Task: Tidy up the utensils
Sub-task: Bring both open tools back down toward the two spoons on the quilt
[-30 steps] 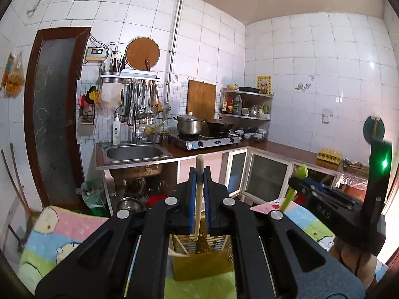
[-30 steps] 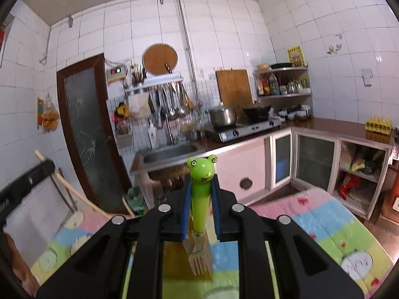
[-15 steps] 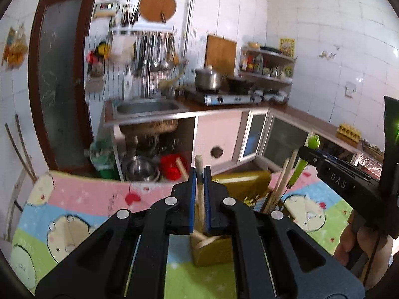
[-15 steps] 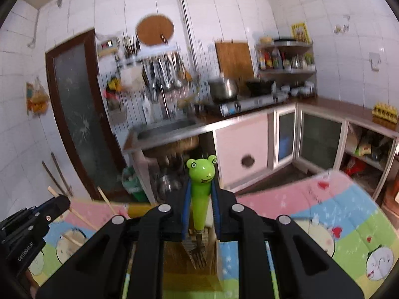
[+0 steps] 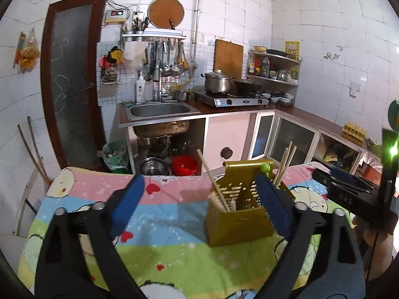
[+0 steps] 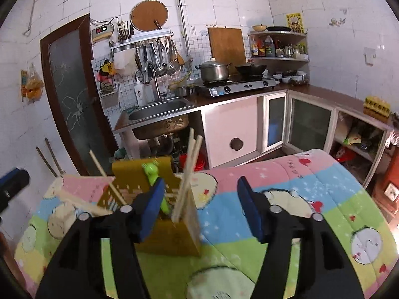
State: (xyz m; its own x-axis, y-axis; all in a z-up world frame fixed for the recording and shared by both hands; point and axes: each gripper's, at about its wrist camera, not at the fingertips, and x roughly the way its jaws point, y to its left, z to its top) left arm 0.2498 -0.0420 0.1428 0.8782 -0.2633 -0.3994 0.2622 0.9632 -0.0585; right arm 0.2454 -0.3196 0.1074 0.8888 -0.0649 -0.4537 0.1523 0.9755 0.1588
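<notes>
Your left gripper (image 5: 199,199) is opening, blue pads (image 5: 127,199) spread wide, nothing pinched between them. The right pad sits just in front of the gold utensil holder (image 5: 237,221), overlapping its right edge in the left wrist view; contact unclear.

Your right gripper (image 6: 199,204) is also opening, pads apart, nothing clamped. Its left pad (image 6: 152,209) is right beside the green frog-handled fork (image 6: 152,172), which stands tilted inside the holder (image 6: 174,239) and is free of the pads as far as can be seen.

The holder stands on a cartoon-print quilt (image 5: 162,249) in pink, blue and green bands, toward the far right part of the quilt from the left wrist view and toward the far left part from the right wrist view. Wooden chopsticks (image 6: 185,169) stick up out of the holder, leaning; another chopstick (image 5: 212,177) leans left out of the front slot. A pale wooden handle (image 5: 233,204) shows low inside the holder next to it.

In the left wrist view the frog head (image 5: 266,167) peeks over the holder's back plate. Your other gripper's black body (image 5: 349,196) is at the right edge of that view, with a green light on it.

Behind the quilt: sink (image 6: 159,108), stove with a pot (image 6: 214,71), cabinets.
</notes>
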